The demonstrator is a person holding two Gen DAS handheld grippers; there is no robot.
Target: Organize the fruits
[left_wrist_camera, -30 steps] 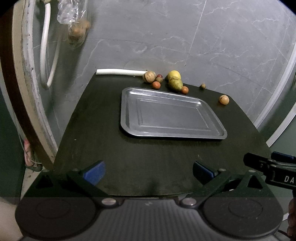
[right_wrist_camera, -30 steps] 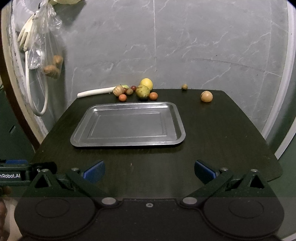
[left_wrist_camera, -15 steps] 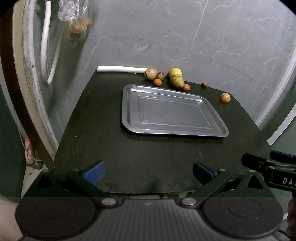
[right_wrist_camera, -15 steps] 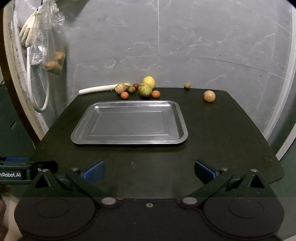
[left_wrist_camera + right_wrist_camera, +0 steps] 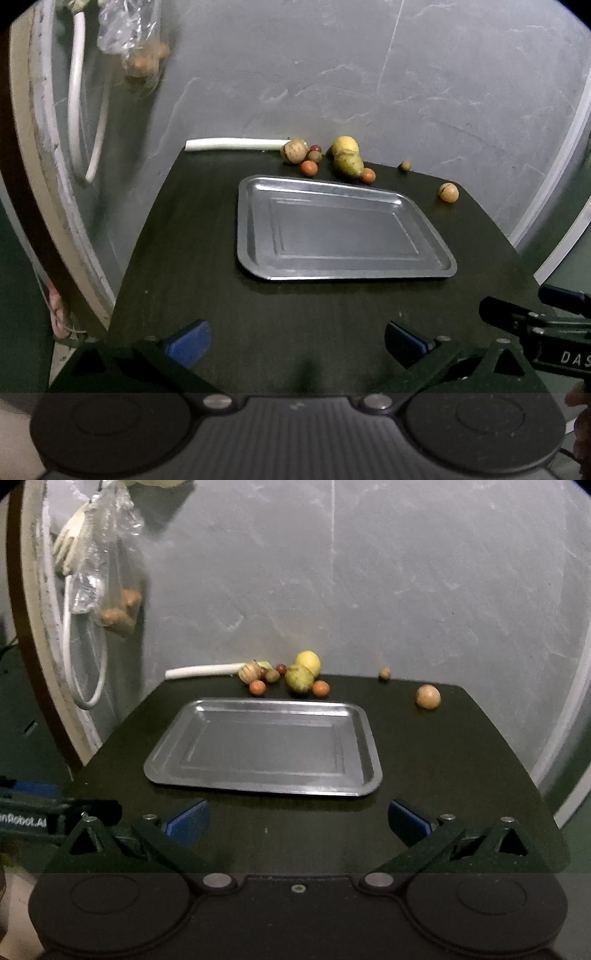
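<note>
With both hand-held grippers, left [image 5: 297, 341] and right [image 5: 299, 819], spread empty, the round orange fruit [image 5: 428, 696] at right of frame, if nudged, may be rolled off the dark bench [image 5: 443, 760], missing the flat steel tray [image 5: 352, 716].

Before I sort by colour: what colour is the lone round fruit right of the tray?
Pale orange-tan round fruit, clearest in the right wrist view.

Both grippers tilt a little compared with a second ago: the metal tray [image 5: 263, 747] and the fruit cluster [image 5: 291, 677] sit lower in the right wrist view, and the plastic bag [image 5: 129, 37] sits lower in the left.
</note>
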